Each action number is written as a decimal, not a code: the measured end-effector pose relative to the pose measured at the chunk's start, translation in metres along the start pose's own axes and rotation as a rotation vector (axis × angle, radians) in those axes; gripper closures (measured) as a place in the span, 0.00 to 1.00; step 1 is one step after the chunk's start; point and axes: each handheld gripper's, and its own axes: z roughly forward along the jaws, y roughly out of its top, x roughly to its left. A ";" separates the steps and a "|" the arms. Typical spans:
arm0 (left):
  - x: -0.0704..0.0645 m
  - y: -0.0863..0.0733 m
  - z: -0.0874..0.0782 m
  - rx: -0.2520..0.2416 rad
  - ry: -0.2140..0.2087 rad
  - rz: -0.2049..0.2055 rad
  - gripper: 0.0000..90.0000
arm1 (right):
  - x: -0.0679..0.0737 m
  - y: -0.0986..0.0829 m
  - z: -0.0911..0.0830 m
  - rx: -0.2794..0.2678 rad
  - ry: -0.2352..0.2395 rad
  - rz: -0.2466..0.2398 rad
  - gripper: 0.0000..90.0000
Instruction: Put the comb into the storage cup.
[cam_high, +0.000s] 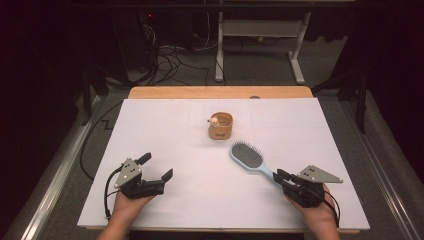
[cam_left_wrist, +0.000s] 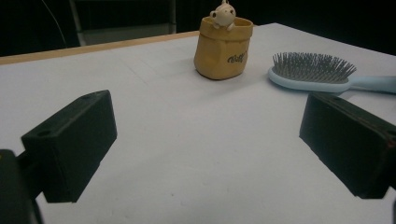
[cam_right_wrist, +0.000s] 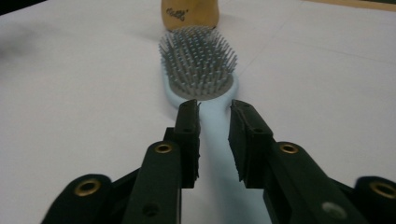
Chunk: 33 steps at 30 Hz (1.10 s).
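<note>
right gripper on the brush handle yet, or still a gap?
Touching. In the right gripper view the right gripper has both jaws pressed against the sides of the hairbrush handle, with no gap visible on either side.

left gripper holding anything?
No: in the left gripper view the left gripper has its jaws wide apart over bare table, nothing between them.
</note>
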 end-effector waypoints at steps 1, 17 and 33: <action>0.000 0.000 0.000 0.000 0.002 -0.002 0.05 | -0.002 0.000 -0.001 -0.009 -0.007 0.012 0.78; 0.001 -0.002 0.003 0.027 -0.008 -0.012 0.04 | -0.024 -0.006 -0.010 -0.061 -0.152 0.093 0.29; 0.002 -0.002 0.002 0.025 -0.014 -0.014 0.02 | -0.028 -0.004 -0.012 -0.123 -0.170 0.113 0.00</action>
